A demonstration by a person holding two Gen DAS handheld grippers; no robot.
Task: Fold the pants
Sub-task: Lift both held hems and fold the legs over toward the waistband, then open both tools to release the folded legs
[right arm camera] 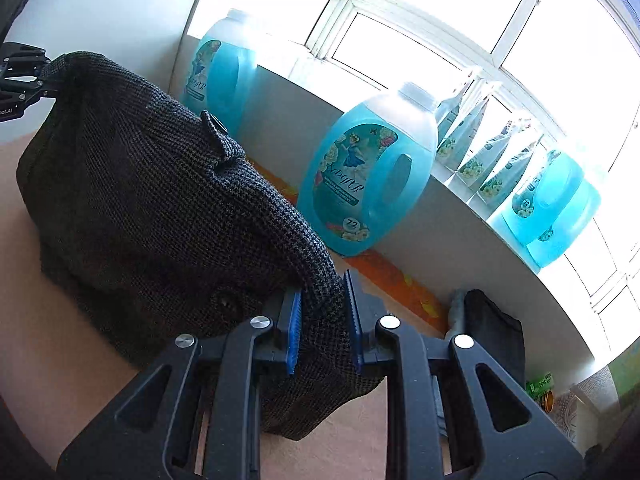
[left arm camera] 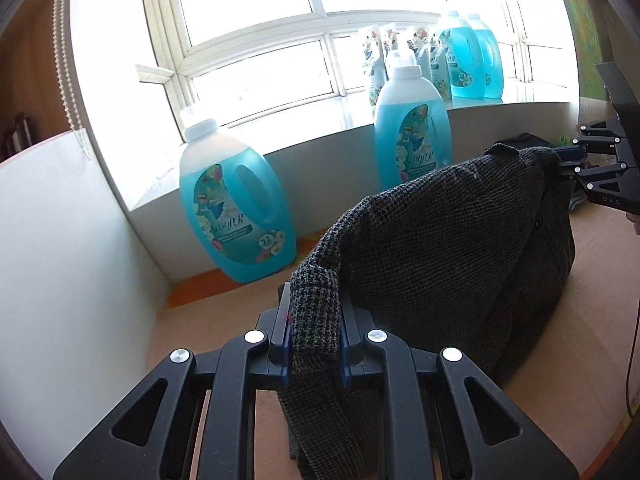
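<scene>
Pants mid-frame, lifted above the tabletop. Left hand-held gripper clamped on one corner, lower centre; right hand-held gripper clamped on the other.

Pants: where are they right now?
The pants hang between both tongs, left tongs and right tongs each shut on an end, sagging onto the table before the blue bottles.

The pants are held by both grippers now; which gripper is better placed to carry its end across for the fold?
Probably neither alone. The left gripper and the right gripper each clamp an end of the pants, which are raised between them over the table.
</scene>
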